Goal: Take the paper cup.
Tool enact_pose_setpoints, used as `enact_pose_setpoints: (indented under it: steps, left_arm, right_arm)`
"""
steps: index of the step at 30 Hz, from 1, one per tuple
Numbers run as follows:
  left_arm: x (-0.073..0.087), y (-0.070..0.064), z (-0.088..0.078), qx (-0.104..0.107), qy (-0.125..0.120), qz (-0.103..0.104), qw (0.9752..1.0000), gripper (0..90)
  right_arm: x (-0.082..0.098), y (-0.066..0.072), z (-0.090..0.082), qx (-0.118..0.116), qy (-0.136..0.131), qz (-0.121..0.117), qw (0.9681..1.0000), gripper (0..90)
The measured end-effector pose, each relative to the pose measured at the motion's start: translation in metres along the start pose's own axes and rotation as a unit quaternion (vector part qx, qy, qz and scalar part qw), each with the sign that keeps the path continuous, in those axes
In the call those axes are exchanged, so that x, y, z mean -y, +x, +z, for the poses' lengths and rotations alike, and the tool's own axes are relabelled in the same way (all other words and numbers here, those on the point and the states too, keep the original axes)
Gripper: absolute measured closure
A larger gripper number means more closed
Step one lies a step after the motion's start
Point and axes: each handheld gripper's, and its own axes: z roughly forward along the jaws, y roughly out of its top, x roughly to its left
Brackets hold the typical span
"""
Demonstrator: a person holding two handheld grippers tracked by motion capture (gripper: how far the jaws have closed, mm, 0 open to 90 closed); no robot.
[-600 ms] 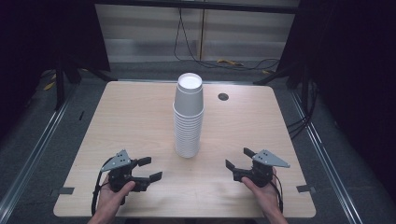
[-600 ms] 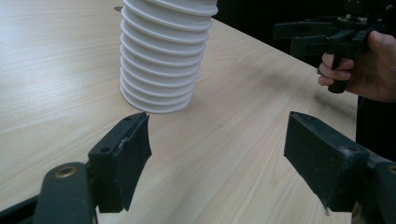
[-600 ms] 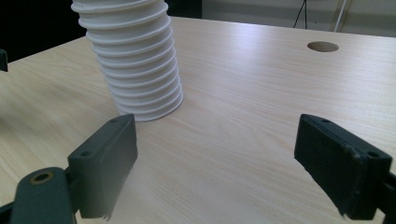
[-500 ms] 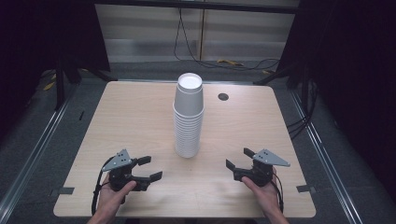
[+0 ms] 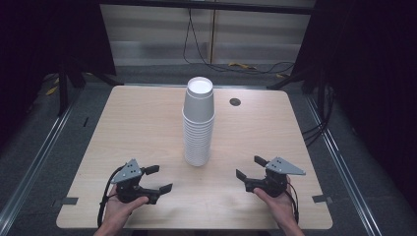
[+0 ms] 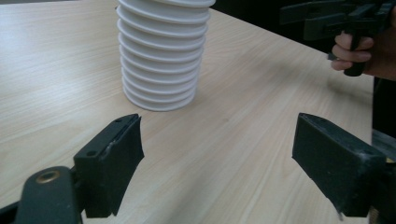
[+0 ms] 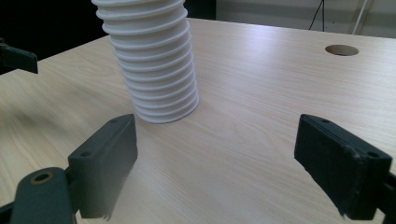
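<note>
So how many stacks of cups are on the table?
1: a single tall stack of white cups stands upside down mid-table, between and beyond the two tools. How many cups it holds is unclear.

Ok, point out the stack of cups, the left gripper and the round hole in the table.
stack of cups (image 5: 198, 132), high view, stacked rims midway up.
left gripper (image 5: 158, 178), high view, midway between its fingertips.
round hole (image 5: 235, 102), high view, its middle.

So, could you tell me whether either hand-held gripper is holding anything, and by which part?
Nothing is held: the left hand-held gripper and right hand-held gripper are open, apart from the cup stack.
</note>
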Motion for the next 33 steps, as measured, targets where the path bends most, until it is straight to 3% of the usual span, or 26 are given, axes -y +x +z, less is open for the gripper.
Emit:
enact_pose_setpoints:
  steps: [4, 11, 22, 25, 27, 30, 33]
  left_arm:
    - [-0.001, 0.0, 0.001, 0.021, 0.004, -0.004, 0.9998, 15.7]
    - [0.001, -0.002, -0.001, 0.02, 0.006, -0.005, 0.9998, 16.2]
    - [0.001, -0.002, 0.0, 0.017, 0.015, 0.005, 0.9997, 16.9]
    - [0.001, -0.002, 0.0, 0.021, 0.016, 0.002, 0.9997, 17.3]
    - [0.001, -0.002, 0.0, 0.022, 0.015, 0.002, 0.9997, 17.3]
    - [0.001, -0.001, 0.0, 0.02, 0.015, 0.002, 0.9997, 17.3]
    - [0.001, -0.002, 0.0, 0.022, 0.017, 0.004, 0.9996, 17.3]
  right_arm:
    - [-0.004, 0.003, -0.001, -0.01, -0.004, -0.006, 0.9999, 13.5]
    - [-0.015, 0.01, -0.001, -0.027, -0.005, -0.031, 0.9991, 13.7]
    - [-0.034, 0.016, -0.001, -0.057, -0.004, -0.022, 0.9982, 15.7]
    - [-0.042, 0.018, 0.001, -0.07, 0.009, -0.022, 0.9973, 15.8]
    - [-0.047, 0.019, 0.003, -0.071, 0.003, -0.029, 0.997, 15.7]
    - [-0.053, 0.022, 0.007, -0.05, -0.007, -0.044, 0.9977, 13.7]
    - [-0.06, 0.023, 0.009, -0.058, 0.004, -0.041, 0.9975, 13.9]
